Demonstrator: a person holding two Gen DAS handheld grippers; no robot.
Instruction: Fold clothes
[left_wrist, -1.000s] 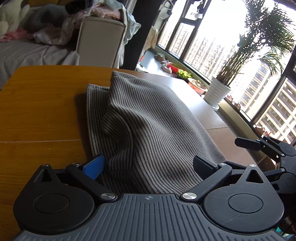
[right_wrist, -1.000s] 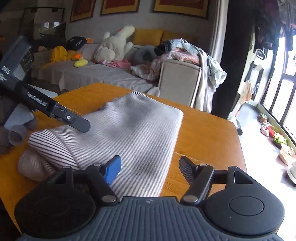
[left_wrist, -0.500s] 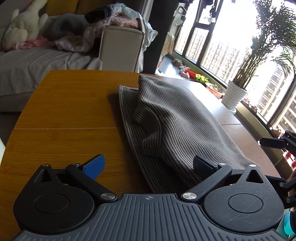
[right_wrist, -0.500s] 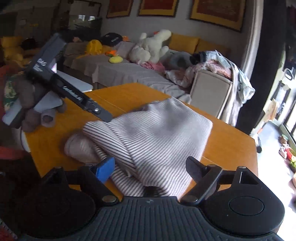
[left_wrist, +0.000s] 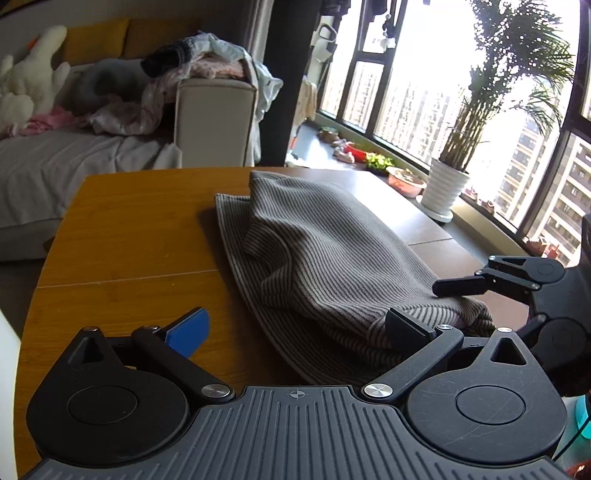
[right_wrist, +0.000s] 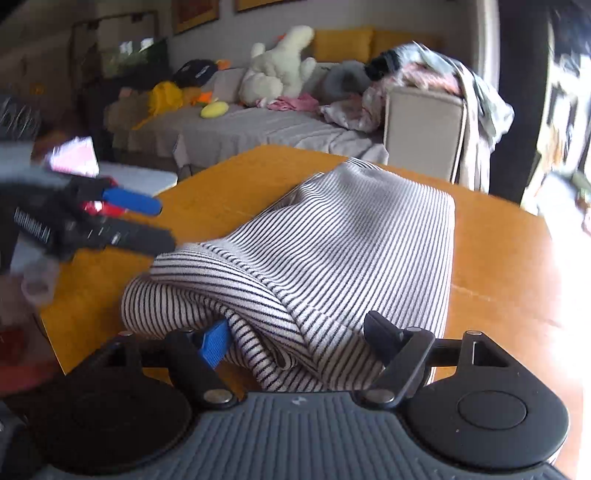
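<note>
Clearly the striped garment (right_wrist: 332, 258) on the table (left_wrist: 129, 236) is soft, light knit; grip its near hem. Left gripper (left_wrist: 295, 332) and right gripper (right_wrist: 295, 336) gape wide, holding nothing.

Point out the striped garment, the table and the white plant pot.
striped garment (left_wrist: 332, 251): left wrist view, top of the folded bulk.
table (left_wrist: 133, 229): left wrist view, bare wood left of the garment.
white plant pot (left_wrist: 445, 188): left wrist view, ribbed side.

A home living room: a sofa (right_wrist: 258, 129) with yellow cushions (right_wrist: 343, 44), a plush toy (right_wrist: 280, 66) and heaped laundry (right_wrist: 424, 74), framed pictures (right_wrist: 192, 14) on the wall, a potted palm (left_wrist: 447, 184) by tall windows (left_wrist: 424, 92), a wooden tabletop (left_wrist: 129, 229).
</note>
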